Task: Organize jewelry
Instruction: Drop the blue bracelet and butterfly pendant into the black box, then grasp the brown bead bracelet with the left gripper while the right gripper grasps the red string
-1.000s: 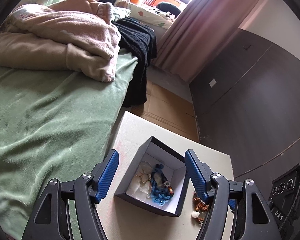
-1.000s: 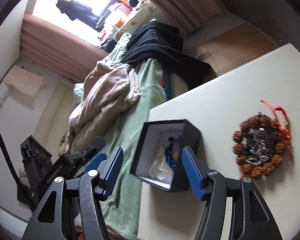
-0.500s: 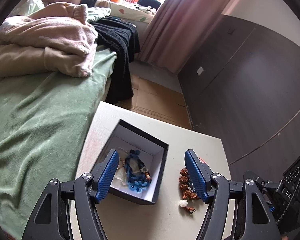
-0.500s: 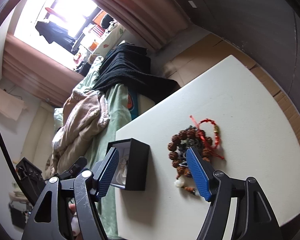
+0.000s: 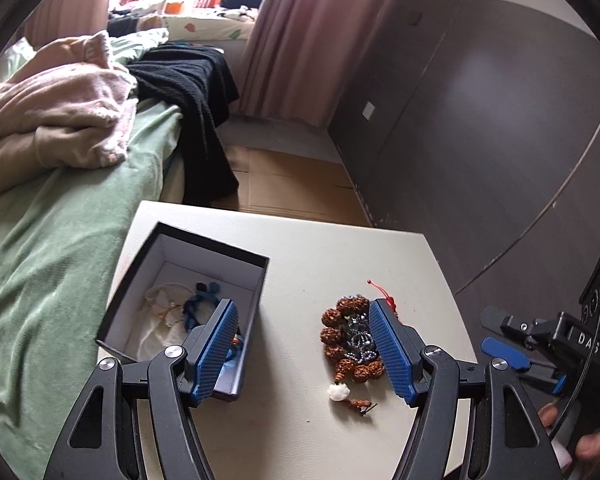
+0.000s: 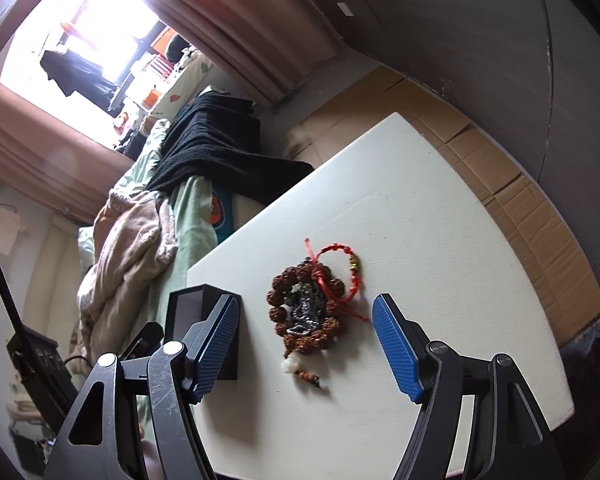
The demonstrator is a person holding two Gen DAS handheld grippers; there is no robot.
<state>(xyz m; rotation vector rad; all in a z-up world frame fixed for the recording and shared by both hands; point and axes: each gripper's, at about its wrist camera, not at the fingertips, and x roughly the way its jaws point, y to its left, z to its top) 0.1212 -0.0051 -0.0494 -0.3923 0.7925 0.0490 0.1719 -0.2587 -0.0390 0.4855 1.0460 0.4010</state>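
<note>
A black jewelry box [image 5: 204, 246] with a white inside stands open on the left of a white table [image 5: 320, 248]. It holds a cream piece [image 5: 162, 304] and a blue beaded piece [image 5: 198, 304]. To its right lies a heap of jewelry [image 5: 350, 334]: a brown bead bracelet [image 6: 288, 280], a dark beaded piece [image 6: 306, 312] and a red cord bracelet [image 6: 346, 272]. My left gripper [image 5: 302, 346] hovers open over the gap between box and heap. My right gripper [image 6: 306, 346] is open too, straddling the near side of the heap; the box [image 6: 204, 320] sits behind its left finger.
A bed with a green sheet [image 5: 60, 240], a pink blanket [image 5: 52, 120] and a black garment [image 5: 192, 92] borders the table's left side. Cardboard [image 5: 292, 188] covers the floor beyond. A dark wall panel [image 5: 480, 140] runs along the right. A hand [image 5: 580, 436] grips the other gripper's handle.
Both grippers swept from over the box toward the heap on its right. The right gripper's jaws stand a little wider than at first. Box and heap have stayed in place.
</note>
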